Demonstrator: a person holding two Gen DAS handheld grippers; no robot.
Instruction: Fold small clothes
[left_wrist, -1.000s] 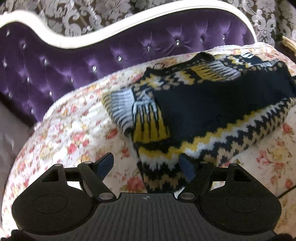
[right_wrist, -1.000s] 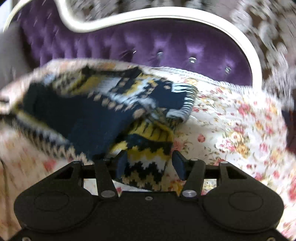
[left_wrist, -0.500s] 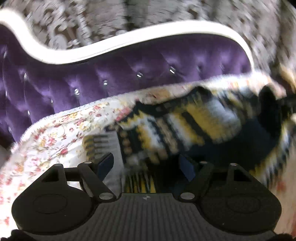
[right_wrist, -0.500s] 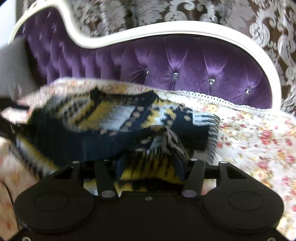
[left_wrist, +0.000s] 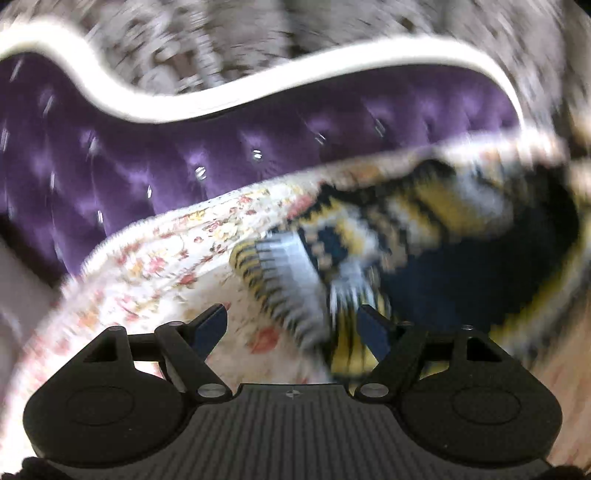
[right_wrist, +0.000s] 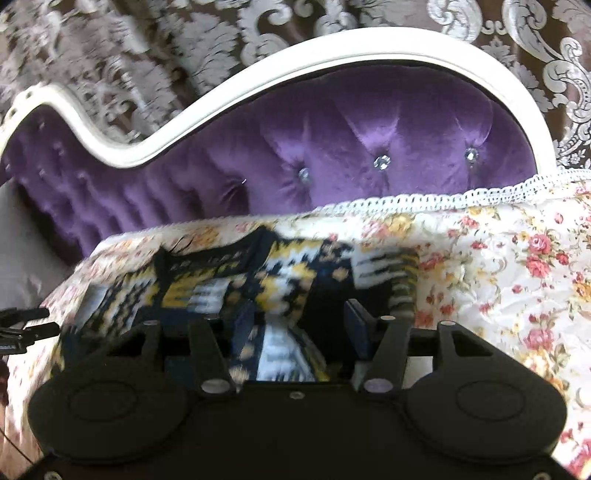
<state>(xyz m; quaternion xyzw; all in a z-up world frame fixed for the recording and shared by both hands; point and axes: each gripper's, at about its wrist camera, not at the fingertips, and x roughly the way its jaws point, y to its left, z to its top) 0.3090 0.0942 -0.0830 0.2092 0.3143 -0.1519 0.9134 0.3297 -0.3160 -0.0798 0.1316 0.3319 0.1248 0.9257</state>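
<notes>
A small knitted sweater (left_wrist: 461, 266), navy with yellow and white patterns, lies on a floral bedspread (left_wrist: 166, 266). Its striped sleeve cuff (left_wrist: 284, 269) points toward my left gripper (left_wrist: 291, 328). That gripper stands open just above the sleeve, with knit beside its right finger and bedspread by the left one. The left wrist view is blurred. In the right wrist view the sweater (right_wrist: 288, 269) spreads ahead of and under my right gripper (right_wrist: 299, 325). Its jaws stand apart, and loose knit lies between them without being pinched.
A purple tufted headboard (right_wrist: 369, 140) with a white curved frame rises behind the bed. Patterned wallpaper is behind it. Bare bedspread (right_wrist: 517, 277) stretches to the right of the sweater. A black part (right_wrist: 22, 328) pokes in at the left edge of the right wrist view.
Both grippers have moved forward over the sweater toward the headboard, from its hem to its sleeves and upper part. The left one also shifted left. The jaw widths look unchanged.
</notes>
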